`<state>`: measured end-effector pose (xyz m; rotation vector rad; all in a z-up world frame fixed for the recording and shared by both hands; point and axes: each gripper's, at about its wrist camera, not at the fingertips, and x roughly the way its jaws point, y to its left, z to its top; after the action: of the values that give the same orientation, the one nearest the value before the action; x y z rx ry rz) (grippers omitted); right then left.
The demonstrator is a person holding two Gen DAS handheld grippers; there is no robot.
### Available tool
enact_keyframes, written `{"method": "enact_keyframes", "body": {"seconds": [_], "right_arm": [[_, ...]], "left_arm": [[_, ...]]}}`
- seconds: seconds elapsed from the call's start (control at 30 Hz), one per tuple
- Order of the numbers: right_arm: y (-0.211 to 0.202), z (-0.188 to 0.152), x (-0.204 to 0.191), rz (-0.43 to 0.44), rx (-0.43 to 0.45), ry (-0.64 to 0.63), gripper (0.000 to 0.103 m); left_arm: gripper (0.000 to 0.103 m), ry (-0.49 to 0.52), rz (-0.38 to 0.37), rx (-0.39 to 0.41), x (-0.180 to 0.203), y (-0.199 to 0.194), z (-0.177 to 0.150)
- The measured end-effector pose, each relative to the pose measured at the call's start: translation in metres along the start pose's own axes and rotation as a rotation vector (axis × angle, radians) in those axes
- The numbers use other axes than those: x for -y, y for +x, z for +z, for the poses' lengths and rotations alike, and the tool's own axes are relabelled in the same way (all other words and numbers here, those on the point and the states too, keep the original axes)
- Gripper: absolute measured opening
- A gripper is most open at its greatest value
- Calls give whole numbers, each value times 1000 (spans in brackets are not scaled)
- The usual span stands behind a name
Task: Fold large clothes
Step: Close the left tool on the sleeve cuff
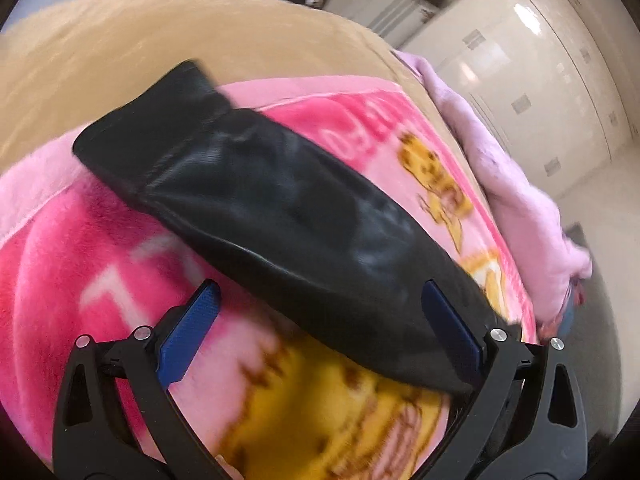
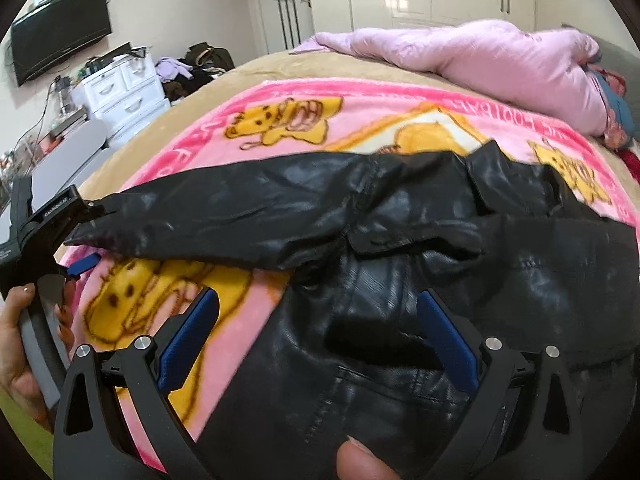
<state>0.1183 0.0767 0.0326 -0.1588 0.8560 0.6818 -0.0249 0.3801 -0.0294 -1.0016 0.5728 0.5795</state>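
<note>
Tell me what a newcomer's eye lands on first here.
The black jacket sprawls across the middle of the bed, one sleeve stretched out to the left. Under it glows a hot-pink blanket with yellow cartoon bears. Both hand-held grippers, left and right, gape open over it.

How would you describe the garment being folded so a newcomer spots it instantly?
On the bed, find the pink cartoon blanket. The black leather jacket lies across it, one sleeve stretched sideways. It is the only dark, glossy thing there, unlike the pale pink quilt behind.
</note>
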Motion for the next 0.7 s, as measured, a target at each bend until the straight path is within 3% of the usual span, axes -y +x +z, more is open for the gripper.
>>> {"method": "enact_keyframes", "body": {"seconds": [0.1,0.23,0.3,0.37,0.47,0.7], "right_arm": [[1,-4,13,-10,-7,33,99],[-4,-10,32,-32,-9,68,99],[-10,-13,44,-47,-9,93,99],[-17,-17,58,-63,-4,120,99],[-29,-20,75,-91,12,149,99],[-54,-29,118,-99,44,254,99]], "left_arm": [[94,-75,-49,39,-17,1,10],[93,-84,-60,115,-21,3,16],[73,-59,-37,164,-17,-1,15],[23,-17,-1,195,-13,-2,15],[7,-28,-77,217,-11,-11,14],[2,74,-192,288,28,-49,10]]}}
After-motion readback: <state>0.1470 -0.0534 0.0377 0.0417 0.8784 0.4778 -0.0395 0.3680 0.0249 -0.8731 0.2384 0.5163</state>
